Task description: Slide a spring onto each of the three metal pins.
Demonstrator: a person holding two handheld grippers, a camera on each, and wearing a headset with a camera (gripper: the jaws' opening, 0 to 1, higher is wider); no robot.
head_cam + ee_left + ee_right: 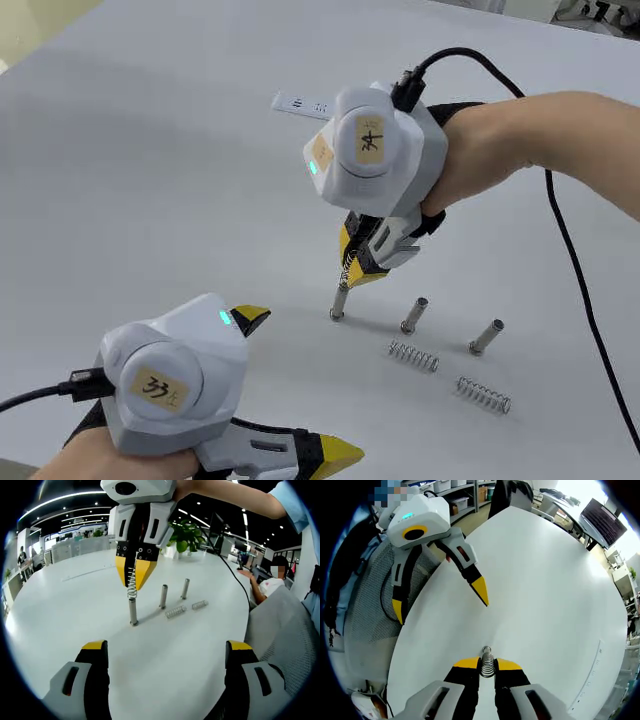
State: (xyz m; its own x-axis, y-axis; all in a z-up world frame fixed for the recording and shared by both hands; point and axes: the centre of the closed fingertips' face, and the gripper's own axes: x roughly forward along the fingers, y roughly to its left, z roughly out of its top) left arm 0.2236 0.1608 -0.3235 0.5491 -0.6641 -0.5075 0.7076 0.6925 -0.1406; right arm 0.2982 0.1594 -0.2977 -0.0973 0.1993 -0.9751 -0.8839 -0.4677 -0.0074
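— Fingertips [466,663] on my right gripper [352,270] pinch a steel coil spring [131,582] by its upper turns, with its low end just at the end pin [133,611].
— Will it buckle?
— Probably. It looks light and bendy, so I'd grip gently. The pins are smooth upright cylinders. My left gripper [167,647] hangs wide and empty. Two spare springs [413,356] lie on the white table [150,180].

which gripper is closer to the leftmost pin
Right. The right gripper hangs just above the pin, holding a spring over it; the left gripper sits open, well apart, nearer the person.
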